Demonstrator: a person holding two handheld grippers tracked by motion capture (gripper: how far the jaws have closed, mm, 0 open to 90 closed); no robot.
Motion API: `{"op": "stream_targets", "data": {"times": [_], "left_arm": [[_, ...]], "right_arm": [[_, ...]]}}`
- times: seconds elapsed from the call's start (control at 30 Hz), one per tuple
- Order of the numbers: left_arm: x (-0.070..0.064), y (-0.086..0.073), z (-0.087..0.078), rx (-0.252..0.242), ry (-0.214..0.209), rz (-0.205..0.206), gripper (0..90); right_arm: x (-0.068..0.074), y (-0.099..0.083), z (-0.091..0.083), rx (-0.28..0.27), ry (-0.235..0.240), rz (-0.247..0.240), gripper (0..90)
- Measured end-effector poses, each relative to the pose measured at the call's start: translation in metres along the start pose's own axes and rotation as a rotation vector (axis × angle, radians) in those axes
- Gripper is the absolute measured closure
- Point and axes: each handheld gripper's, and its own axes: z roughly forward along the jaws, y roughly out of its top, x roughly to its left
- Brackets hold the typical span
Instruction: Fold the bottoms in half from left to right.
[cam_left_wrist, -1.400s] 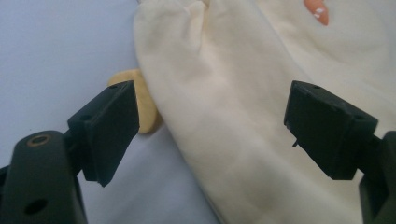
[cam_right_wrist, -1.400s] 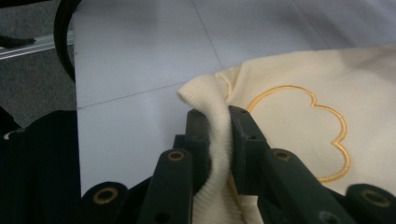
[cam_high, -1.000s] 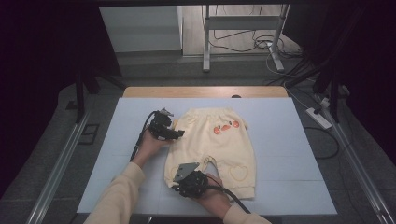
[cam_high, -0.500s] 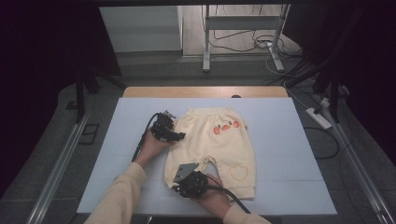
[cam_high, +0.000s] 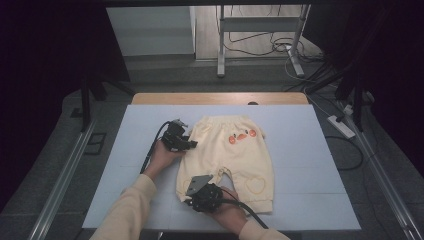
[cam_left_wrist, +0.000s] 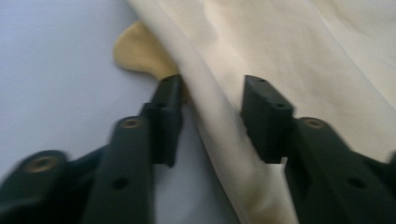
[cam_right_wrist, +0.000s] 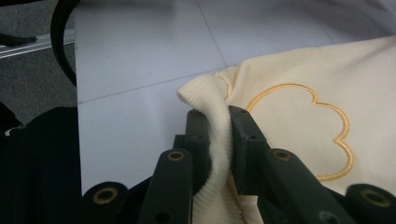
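Pale yellow toddler pants (cam_high: 227, 157) lie flat in the middle of the light table (cam_high: 310, 165), waist toward the far side, with orange embroidery near the waist. My left gripper (cam_high: 190, 145) is at the pants' left side edge. In the left gripper view it (cam_left_wrist: 210, 88) stands open with the folded fabric edge (cam_left_wrist: 219, 130) lying between the jaws. My right gripper (cam_high: 192, 196) is at the near left leg. In the right gripper view it (cam_right_wrist: 215, 114) is shut on the ribbed leg cuff (cam_right_wrist: 205, 93), beside a yellow embroidered outline (cam_right_wrist: 327, 135).
A wooden strip (cam_high: 220, 98) runs along the table's far edge. Beyond it stand metal stand legs (cam_high: 220, 50) and floor cables (cam_high: 270, 45). A power strip (cam_high: 341, 126) lies on the floor to the right. A rail (cam_high: 65, 170) runs along the left.
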Motion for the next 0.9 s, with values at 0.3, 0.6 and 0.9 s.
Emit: {"op": "stream_targets", "data": {"times": [0.3, 0.6, 0.9], "left_arm": [[-0.003, 0.001, 0.0, 0.001, -0.07, -0.007, 82.0], [-0.004, 0.004, -0.01, -0.025, -0.094, -0.001, 82.7], [0.001, 0.005, -0.025, -0.063, -0.125, -0.02, 82.8]], "right_arm": [[0.0, -0.001, 0.0, 0.003, 0.008, 0.0, 78.3], [-0.001, 0.0, -0.002, -0.005, 0.014, 0.005, 78.3], [-0.001, 0.001, -0.003, -0.011, 0.014, 0.008, 78.3]]}}
